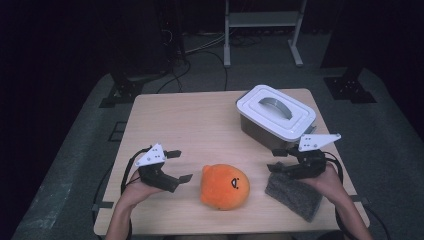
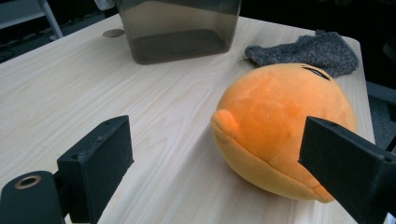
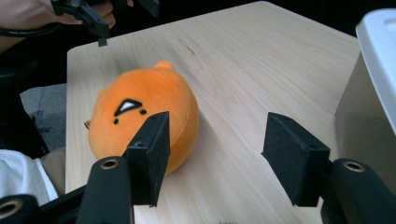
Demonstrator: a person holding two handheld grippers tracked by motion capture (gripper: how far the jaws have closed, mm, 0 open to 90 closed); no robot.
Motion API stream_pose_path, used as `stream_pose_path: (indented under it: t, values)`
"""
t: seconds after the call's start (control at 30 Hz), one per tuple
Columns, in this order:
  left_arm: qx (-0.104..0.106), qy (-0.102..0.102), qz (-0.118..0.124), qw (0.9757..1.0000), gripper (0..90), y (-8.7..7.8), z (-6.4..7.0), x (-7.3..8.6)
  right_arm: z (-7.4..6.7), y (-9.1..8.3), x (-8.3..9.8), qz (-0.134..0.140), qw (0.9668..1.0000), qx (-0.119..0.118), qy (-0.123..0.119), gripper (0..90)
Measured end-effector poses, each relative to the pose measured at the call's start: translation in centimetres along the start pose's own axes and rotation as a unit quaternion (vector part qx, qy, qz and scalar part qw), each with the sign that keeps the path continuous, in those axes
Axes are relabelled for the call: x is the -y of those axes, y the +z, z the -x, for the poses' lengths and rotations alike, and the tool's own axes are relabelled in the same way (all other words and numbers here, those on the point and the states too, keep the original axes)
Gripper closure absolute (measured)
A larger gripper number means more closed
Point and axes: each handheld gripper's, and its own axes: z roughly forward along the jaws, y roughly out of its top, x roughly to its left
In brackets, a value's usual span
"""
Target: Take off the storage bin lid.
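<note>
left hand-held gripper: sitting at the bench's left front, jaws spread wide apart with nothing pinched. In its own view the plush sits partly between the jaws, but neither pad is on it

plush: round orange guy with a little black face, lying on the bench near the front edge, pretty much between the two grippers. Just beside the left one, a bit further from the right one

sock: grey knit thing, flat on the bench at the front right, right of the plush and not touching it. The right hand covers part of it

right hand-held gripper: up over the near end of the sock, jaws apart, nothing between them. Its own view looks across bare wood toward the plush

box: grey tub with a white lid and a handle, lid on, standing at the back right, just behind the right gripper
</note>
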Motion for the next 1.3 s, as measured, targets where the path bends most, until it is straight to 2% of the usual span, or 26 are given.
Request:
stream_pose_path:
  t: [0.23,0.7,0.97,1.3]
  values:
    - [-0.001,0.0,0.004,1.0,8.5,-0.2,-0.4,-0.2,0.0,0.1,-1.9,0.001,0.9999,-0.006,-0.011,39.6]
    - [-0.004,-0.008,0.009,0.9999,8.5,-0.8,-0.3,0.2,1.9,1.5,-5.5,-0.012,0.9995,-0.018,-0.024,38.9]
    - [-0.006,-0.013,0.007,0.9999,8.4,-0.7,-0.5,0.4,3.1,1.4,-7.3,-0.02,0.999,-0.013,-0.039,38.5]
    - [-0.007,-0.015,0.007,0.9998,8.5,-0.7,-0.5,0.6,5.2,0.9,-8.9,-0.027,0.9988,0.007,-0.039,38.0]
